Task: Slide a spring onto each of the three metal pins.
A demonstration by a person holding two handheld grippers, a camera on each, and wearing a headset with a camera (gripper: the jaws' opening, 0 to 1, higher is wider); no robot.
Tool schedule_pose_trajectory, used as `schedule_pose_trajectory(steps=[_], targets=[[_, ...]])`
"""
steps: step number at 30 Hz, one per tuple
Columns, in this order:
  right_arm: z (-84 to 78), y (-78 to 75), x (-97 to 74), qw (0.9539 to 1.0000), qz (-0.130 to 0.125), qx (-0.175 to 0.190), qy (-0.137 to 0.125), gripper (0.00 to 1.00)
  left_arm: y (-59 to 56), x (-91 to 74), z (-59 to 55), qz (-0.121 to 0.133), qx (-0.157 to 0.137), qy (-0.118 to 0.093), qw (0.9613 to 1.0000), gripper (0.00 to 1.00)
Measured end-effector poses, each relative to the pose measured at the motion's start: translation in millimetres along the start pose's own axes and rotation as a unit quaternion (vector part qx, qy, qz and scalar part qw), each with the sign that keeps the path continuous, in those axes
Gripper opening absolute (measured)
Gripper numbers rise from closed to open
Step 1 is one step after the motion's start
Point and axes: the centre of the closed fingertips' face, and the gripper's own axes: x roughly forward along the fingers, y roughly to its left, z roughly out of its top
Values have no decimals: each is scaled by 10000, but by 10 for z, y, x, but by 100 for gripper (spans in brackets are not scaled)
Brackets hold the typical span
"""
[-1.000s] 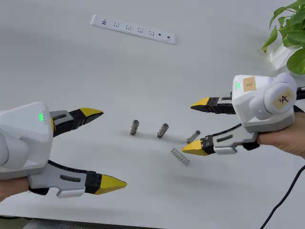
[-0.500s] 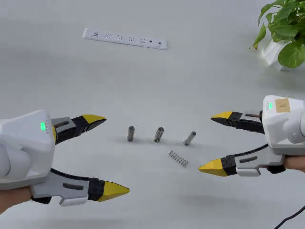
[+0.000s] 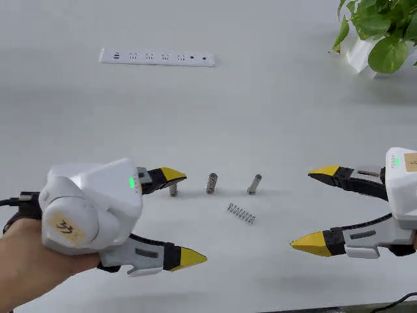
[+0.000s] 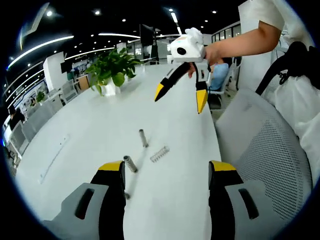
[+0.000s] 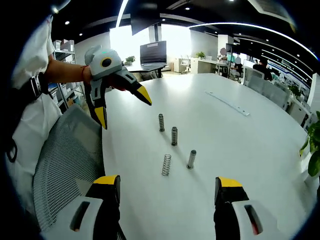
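Three metal pins stand in a row on the white table. The left pin (image 3: 173, 190) and the middle pin (image 3: 212, 182) each carry a spring. The right pin (image 3: 254, 184) is bare. A loose spring (image 3: 240, 213) lies flat just in front of it. My left gripper (image 3: 182, 216) is open, its upper tip just over the left pin. My right gripper (image 3: 314, 207) is open too, well right of the pins, holding nothing. In the right gripper view I see the sprung pins (image 5: 161, 122) (image 5: 174, 135), the bare pin (image 5: 191, 159) and the loose spring (image 5: 166, 164).
A white power strip (image 3: 156, 57) lies at the back of the table. A potted plant (image 3: 374, 32) stands at the back right corner. A grey mesh chair (image 4: 270, 150) sits at the table's near edge, beside the person.
My left gripper has moved right, up to the left pin, and rolled over. My right gripper has drawn back to the right, away from the bare pin and loose spring.
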Motion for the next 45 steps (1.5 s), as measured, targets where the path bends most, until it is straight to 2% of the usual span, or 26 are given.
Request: schedule_pose_trajectory(steps=[1, 2, 5, 8, 11, 14, 15, 19, 21, 23, 26, 31, 45], targets=[[-21, -1, -9, 10000, -17, 24, -6, 76, 4, 57, -11, -18, 41, 107, 9999, 62], [-49, -3, -22, 10000, -37, 67, -25, 76, 16, 135, -39, -39, 213, 278, 9994, 58], [-114, -7, -52, 9998, -82, 159, -57, 76, -10, 333, -32, -150, 271, 381, 9988, 51], [-159, -13, -83, 9995, -143, 249, -123, 75, 16, 487, -102, -153, 548, 718, 9958, 46], [-205, -11, -105, 9992, -184, 326, -169, 75, 44, 626, -113, -122, 530, 833, 9950, 42], [-263, -6, -115, 9987, -217, 413, -190, 75, 50, 750, -184, -143, 620, 1095, 9919, 41], [-288, -4, -120, 9986, -233, 441, -199, 75, 62, 787, -246, -140, 712, 1304, 9888, 39], [-347, -4, -139, 9978, -285, 557, -234, 74, 56, 934, -322, -189, 671, 1518, 9860, 38], [-370, -4, -150, 9973, -308, 610, -258, 74, 77, 985, -380, -165, 743, 1706, 9824, 38], [-396, -6, -157, 9970, -331, 648, -270, 74, 81, 1046, -386, -173, 743, 1734, 9819, 37], [-424, -18, -163, 9964, -372, 704, -296, 74, 72, 1111, -454, -212, 726, 1890, 9791, 37], [-438, -10, -165, 9957, -401, 762, -337, 73, 84, 1142, -537, -183, 608, 2084, 9760, 36], [-451, 13, -131, 9952, -429, 786, -390, 72, 35, 1102, -608, -13, -233, 2116, 9771, 26]])
